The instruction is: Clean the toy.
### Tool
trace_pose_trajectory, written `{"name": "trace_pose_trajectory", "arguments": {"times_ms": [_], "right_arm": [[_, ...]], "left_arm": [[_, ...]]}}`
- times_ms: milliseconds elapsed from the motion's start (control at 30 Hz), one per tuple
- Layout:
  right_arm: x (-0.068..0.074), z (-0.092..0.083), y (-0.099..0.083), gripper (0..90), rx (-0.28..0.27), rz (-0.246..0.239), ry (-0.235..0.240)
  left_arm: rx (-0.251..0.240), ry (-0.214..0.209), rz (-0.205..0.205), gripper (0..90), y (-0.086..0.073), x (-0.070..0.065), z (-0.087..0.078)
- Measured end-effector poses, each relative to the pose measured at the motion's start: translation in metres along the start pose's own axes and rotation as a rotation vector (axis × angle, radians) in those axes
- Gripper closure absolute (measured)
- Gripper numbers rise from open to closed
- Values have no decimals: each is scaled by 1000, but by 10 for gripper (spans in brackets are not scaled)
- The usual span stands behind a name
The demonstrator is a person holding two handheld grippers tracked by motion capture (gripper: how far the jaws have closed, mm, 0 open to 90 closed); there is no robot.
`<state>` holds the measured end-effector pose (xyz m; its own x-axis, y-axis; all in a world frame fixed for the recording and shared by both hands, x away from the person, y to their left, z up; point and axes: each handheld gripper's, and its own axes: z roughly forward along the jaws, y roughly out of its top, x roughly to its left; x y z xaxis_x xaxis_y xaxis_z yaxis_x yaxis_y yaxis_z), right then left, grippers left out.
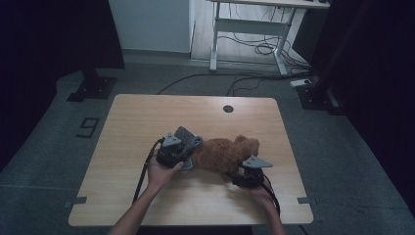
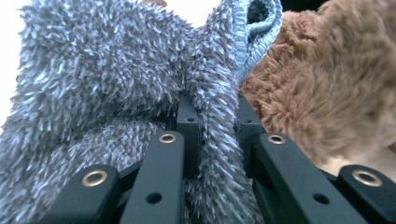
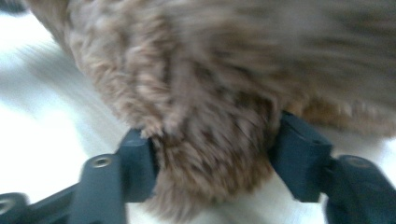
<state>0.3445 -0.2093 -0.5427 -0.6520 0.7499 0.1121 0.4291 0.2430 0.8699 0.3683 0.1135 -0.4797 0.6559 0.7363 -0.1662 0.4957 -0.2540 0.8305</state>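
A brown plush toy [image 1: 227,154] lies on the wooden table [image 1: 147,112], right of the middle. A grey fuzzy cloth [image 1: 188,137] with a blue knitted hem sits against its left end. My left gripper [image 1: 188,157] is shut on a fold of that cloth [image 2: 102,70]; in the left gripper view the pile is pinched between the jaws [image 2: 217,112], with the brown fur [image 2: 327,84] just to the right. My right gripper [image 1: 235,176] is at the toy's near right side. Its jaws [image 3: 212,149] stand wide apart on either side of a furry limb [image 3: 224,70], not squeezing it.
A round cable hole [image 1: 228,108] lies near the table's far edge. Beyond the table stands a white desk frame [image 1: 249,29] with cables on the floor. Black stand bases sit at the far left [image 1: 93,88] and far right [image 1: 313,95].
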Motion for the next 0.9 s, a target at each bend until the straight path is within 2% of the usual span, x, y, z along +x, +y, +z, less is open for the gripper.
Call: {"name": "trace_pose_trajectory", "arguments": {"times_ms": [100, 200, 267, 300, 367, 433, 500, 600, 700, 767, 833, 900], "right_arm": [[-6, -17, -4, 253, -54, 47, 30], [-10, -37, 2, 223, -153, 103, 42], [-9, -47, 9, 234, -181, 99, 38], [-7, -49, 12, 279, -183, 85, 39], [-2, -48, 13, 355, -161, 46, 41], [1, -45, 12, 487, -132, 31, 67], [0, -39, 8, 532, -79, 36, 104], [-1, -32, 3, 549, -58, 62, 124], [-2, -27, 2, 556, -43, 67, 90], [-1, -23, 2, 559, -25, 75, 42], [-1, -19, 4, 561, -16, 99, 2], [0, -15, 6, 562, -8, 104, -32]], "left_arm": [[-17, -5, 0, 773, -9, -5, -5], [-29, 3, 33, 773, -17, -12, -8], [-39, 3, 42, 772, -23, -15, -10], [-43, -2, 39, 772, -26, -16, -11], [-44, -2, 41, 772, -31, -18, -14], [-40, 0, 46, 772, -35, -19, -15], [-40, -2, 47, 772, -39, -21, -16], [-47, -1, 50, 772, -40, -21, -15], [-48, -4, 47, 774, -37, -18, -11], [-48, 4, 61, 775, -34, -16, -7], [-47, 8, 59, 776, -31, -14, -4], [-45, -3, 34, 776, -29, -11, -2]]}}
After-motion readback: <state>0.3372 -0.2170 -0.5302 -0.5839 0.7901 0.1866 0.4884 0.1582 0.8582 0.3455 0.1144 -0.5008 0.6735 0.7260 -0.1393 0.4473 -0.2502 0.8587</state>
